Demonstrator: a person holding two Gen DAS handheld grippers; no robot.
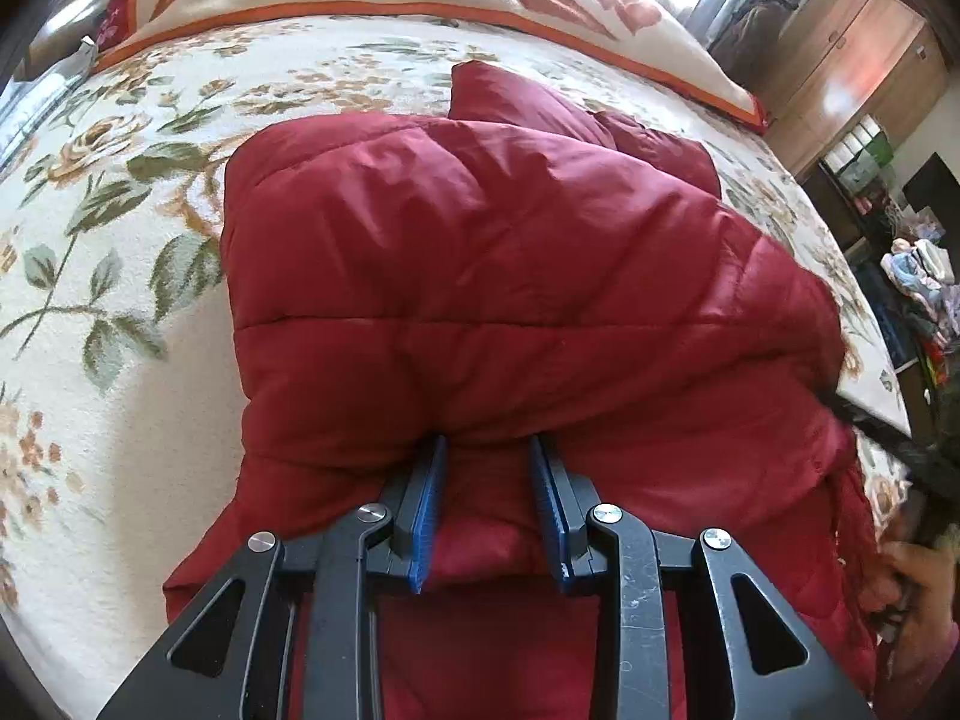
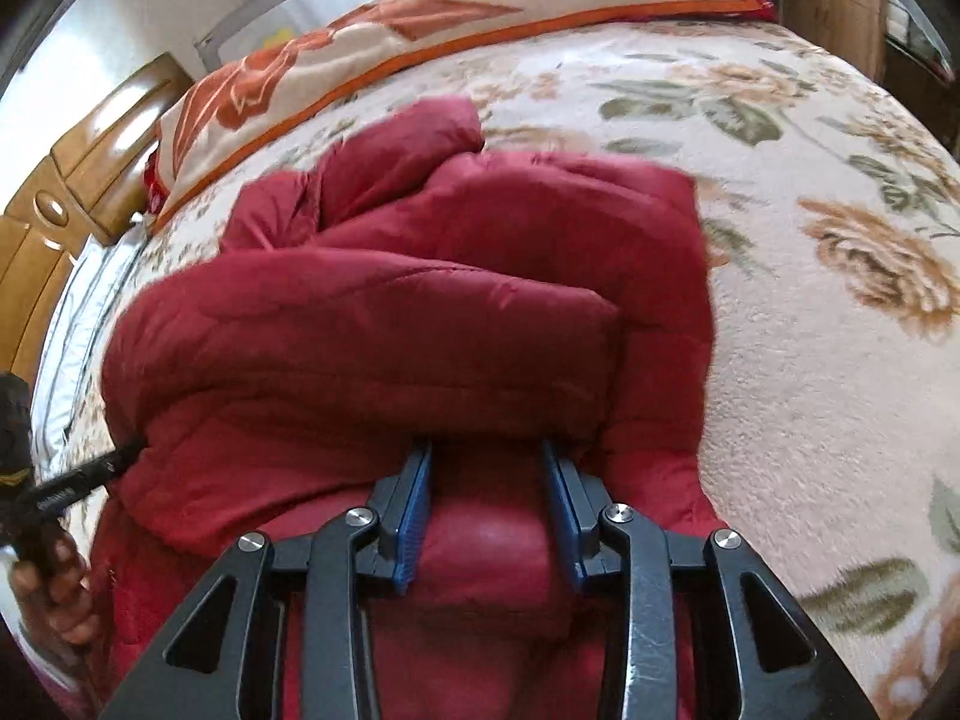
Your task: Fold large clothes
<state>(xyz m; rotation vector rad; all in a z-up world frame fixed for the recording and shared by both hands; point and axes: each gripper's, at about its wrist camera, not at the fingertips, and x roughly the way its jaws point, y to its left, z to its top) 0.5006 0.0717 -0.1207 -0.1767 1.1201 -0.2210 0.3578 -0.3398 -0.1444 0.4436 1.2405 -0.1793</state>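
The flowered bed cover [image 1: 108,276] carries the red padded jacket [image 1: 480,252], already doubled into a thick bundle at its middle. Both grippers, left gripper [image 1: 489,450] and right gripper [image 2: 487,453], clamp its near folded edge. Likely next: carry that edge farther over, then release.

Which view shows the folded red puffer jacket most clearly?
The left wrist view: the red puffer jacket is sharp, its quilting seams and folded edge plain against the floral blanket. The right wrist view shows the same jacket, but blurred.
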